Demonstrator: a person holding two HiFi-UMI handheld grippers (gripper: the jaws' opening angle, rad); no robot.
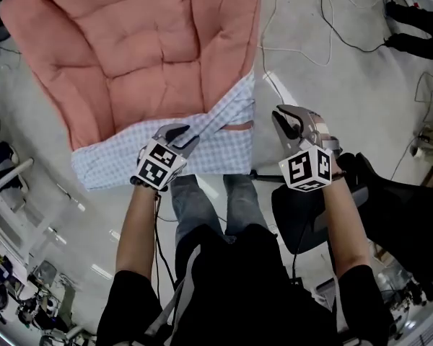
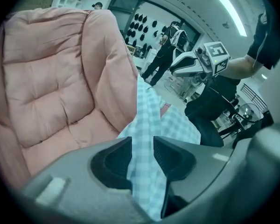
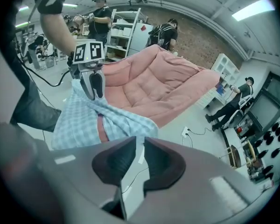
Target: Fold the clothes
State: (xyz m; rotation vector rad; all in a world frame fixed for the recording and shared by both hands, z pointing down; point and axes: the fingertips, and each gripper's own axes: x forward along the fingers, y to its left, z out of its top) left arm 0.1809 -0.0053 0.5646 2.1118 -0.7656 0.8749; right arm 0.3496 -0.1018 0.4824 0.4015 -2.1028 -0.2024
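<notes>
A large pink quilted cushion (image 1: 130,49) lies on the grey floor (image 1: 325,85), and every place here is taken from it. The checked light-blue shirt (image 1: 216,150) lies along the cushion's near edge. Most of the shirt is spread in a broad band over that edge. One strip of it rises slantwise up the cushion's near right corner, where a short pinkish stripe (image 1: 239,126) shows in the cloth. The left gripper (image 1: 184,137) is over the cushion's near edge, about the middle of the shirt's band, pointing down and away from the person. Its jaws are clamped on a fold of the checked cloth, which runs between the two dark pads and hangs out below them in the left gripper view. The right gripper (image 1: 287,117) is off the cushion, just beyond its near right corner and over bare floor. It is beside the shirt's raised strip but does not touch it. Its jaws stand nearly together, with only a narrow slit between the pads. Nothing but floor shows through the slit. The person's legs in jeans (image 1: 209,200) stand at the cushion's near side, below the shirt. Thin cables (image 1: 325,34) trail over the floor to the cushion's right.
</notes>
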